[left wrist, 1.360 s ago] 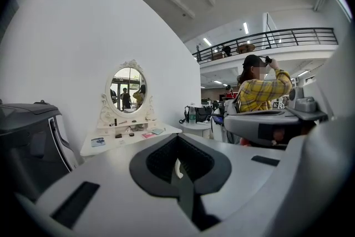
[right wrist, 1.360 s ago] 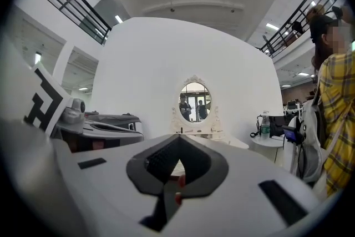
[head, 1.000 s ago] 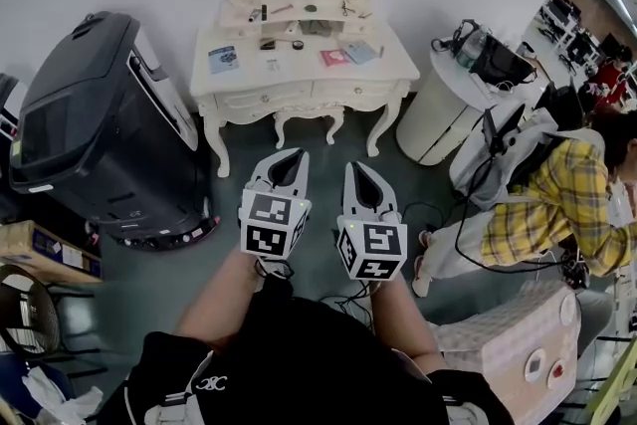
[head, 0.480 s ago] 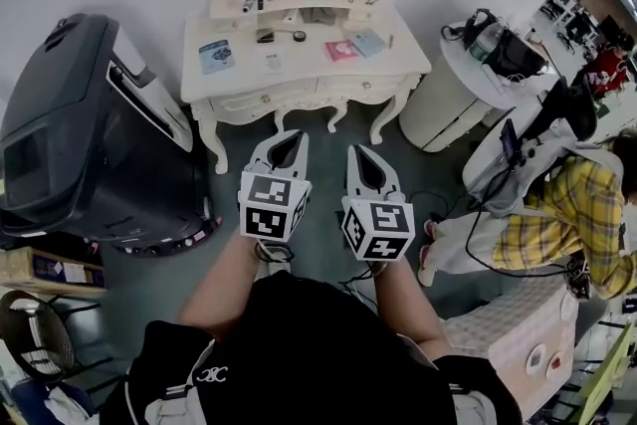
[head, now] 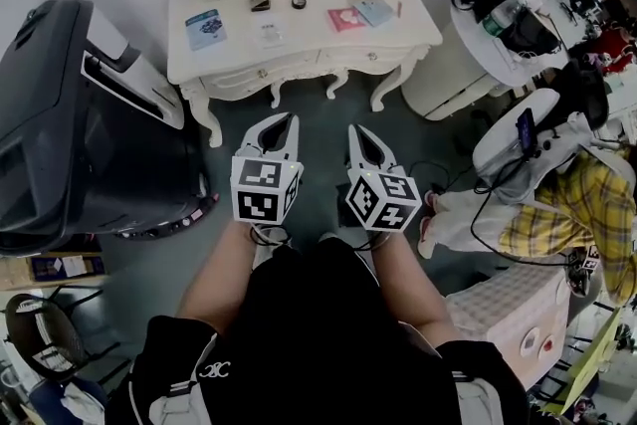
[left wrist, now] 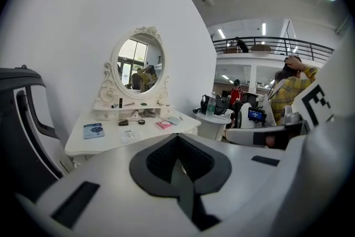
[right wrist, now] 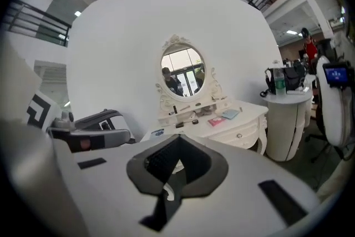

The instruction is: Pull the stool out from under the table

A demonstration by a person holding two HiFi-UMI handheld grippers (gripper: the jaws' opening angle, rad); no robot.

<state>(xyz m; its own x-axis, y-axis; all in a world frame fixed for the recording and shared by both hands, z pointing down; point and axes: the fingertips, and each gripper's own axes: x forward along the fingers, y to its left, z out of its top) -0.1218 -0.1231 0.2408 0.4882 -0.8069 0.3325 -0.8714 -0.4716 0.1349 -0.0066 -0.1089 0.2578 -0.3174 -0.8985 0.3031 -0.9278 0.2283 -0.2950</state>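
The white dressing table (head: 299, 45) stands against the far wall, also in the left gripper view (left wrist: 111, 141) and the right gripper view (right wrist: 244, 119). Of the stool I see only two curved white front legs (head: 278, 97) under the tabletop; its seat is hidden. Both grippers hover side by side over the floor just short of the table, pointing at it. My left gripper (head: 291, 118) has its fingertips together with nothing between them, as its own view (left wrist: 177, 137) shows too. My right gripper (head: 352, 128) is likewise shut and empty (right wrist: 178, 138).
A large black machine (head: 70, 134) stands left of the table. To the right are a round white side table (head: 448, 80), a white chair (head: 518, 139) and a seated person in a yellow plaid shirt (head: 567, 214). Cables (head: 438, 184) lie on the floor; a quilted box (head: 508, 314) sits at lower right.
Both grippers and the head have moved toward the dressing table, which now sits higher and larger in the head view. The jaws stayed shut.
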